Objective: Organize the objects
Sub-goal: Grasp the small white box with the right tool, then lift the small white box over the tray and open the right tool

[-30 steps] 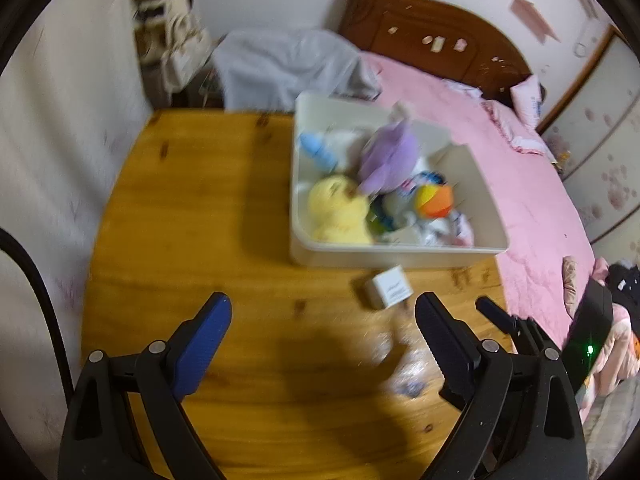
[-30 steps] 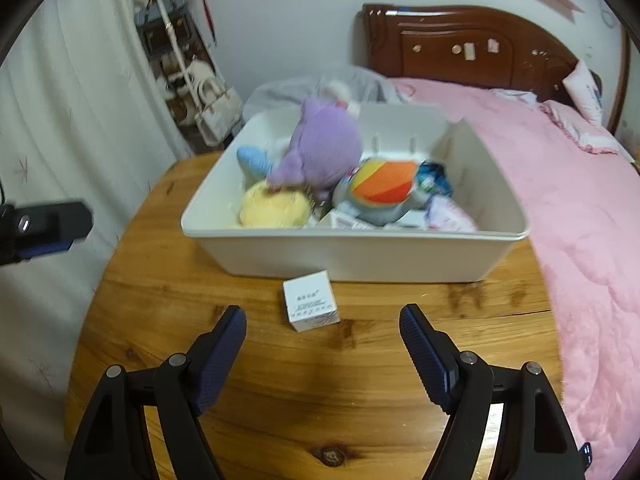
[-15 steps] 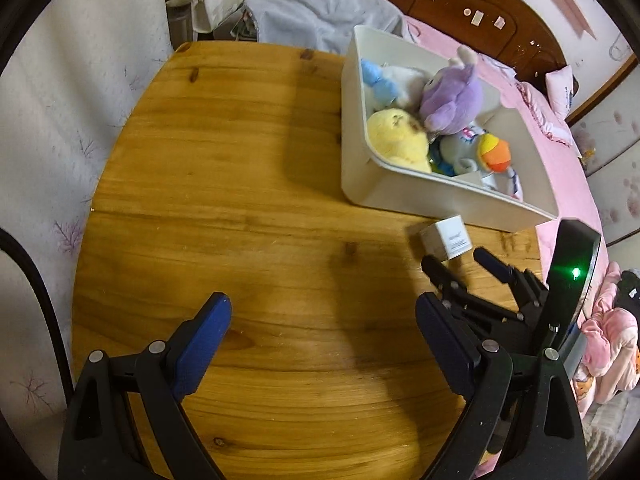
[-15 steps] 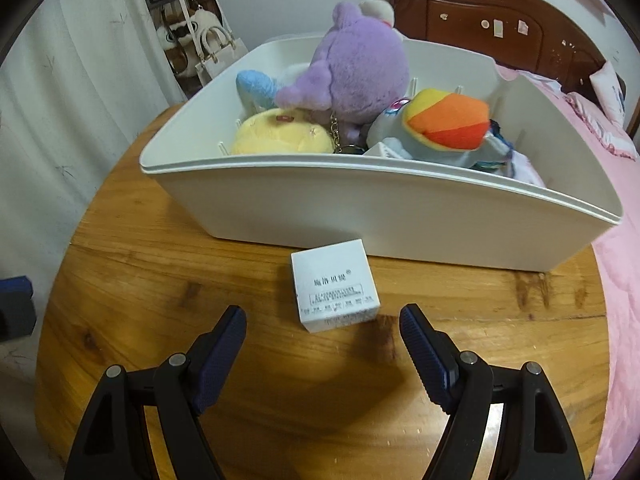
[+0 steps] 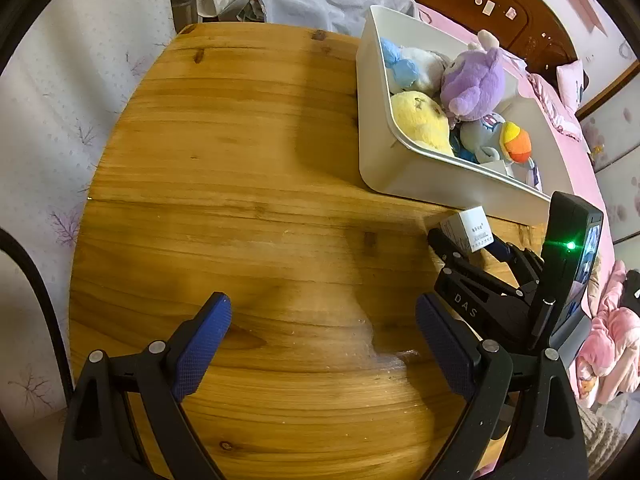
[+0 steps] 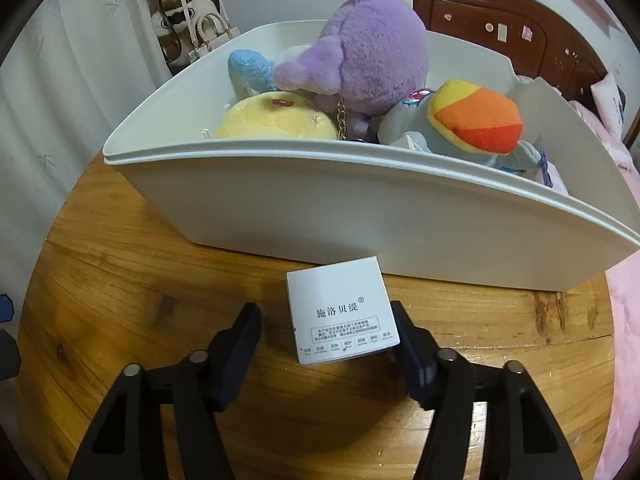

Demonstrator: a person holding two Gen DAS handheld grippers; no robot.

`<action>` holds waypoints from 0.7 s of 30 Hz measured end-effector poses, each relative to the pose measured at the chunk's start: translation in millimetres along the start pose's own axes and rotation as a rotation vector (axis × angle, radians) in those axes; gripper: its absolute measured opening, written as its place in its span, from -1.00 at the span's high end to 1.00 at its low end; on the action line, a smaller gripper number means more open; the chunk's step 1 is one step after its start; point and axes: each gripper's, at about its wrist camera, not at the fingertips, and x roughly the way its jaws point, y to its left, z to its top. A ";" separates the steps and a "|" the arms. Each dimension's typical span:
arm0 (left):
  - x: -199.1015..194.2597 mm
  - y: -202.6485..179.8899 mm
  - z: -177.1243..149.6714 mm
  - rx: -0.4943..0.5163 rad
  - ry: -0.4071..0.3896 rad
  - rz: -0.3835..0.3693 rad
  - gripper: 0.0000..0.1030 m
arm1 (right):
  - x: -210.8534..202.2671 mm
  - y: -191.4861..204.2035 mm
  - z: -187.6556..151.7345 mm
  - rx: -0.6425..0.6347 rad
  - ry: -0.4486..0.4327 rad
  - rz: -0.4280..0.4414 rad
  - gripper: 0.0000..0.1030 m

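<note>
Item: small white cardboard box with printed label [image 6: 342,314]; lay on the round wooden worktop [image 5: 240,184], just beside the near wall of the white plastic storage bin [image 6: 400,208]; whether box and bin touched could not be told.

Right gripper [image 6: 326,340]: fingers [image 6: 236,344] set on either side of the box; right finger against the box's edge, left finger with a gap beside it; not closed on the box. Also seen in the left wrist view [image 5: 470,246], box [image 5: 468,228] between its tips.

Left gripper [image 5: 322,340]: blue-padded fingers [image 5: 202,346] spread wide, holding nothing, above bare worktop, well apart from the bin [image 5: 372,128].

Bin contents: purple plush toy [image 6: 368,48] uppermost; yellow plush toy [image 6: 276,118] at near left; grey plush with orange-and-yellow part [image 6: 476,120] at right; light blue plush piece [image 6: 250,68] behind.

Surroundings: pink-covered bed [image 5: 560,112] with dark wooden headboard [image 6: 500,32] beyond the worktop.
</note>
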 end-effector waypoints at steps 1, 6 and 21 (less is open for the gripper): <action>0.4 -0.5 0.4 0.003 0.001 0.000 -0.83 | 0.0 -0.1 -0.6 -0.003 -0.002 -0.006 -0.09; 2.4 -3.7 0.0 0.018 0.011 0.005 -0.84 | -1.1 -4.8 -4.6 0.002 -0.004 -0.025 0.16; 6.6 -22.2 -4.6 0.078 0.079 0.082 -0.84 | -46.8 -22.0 -16.1 0.056 -0.014 0.024 0.20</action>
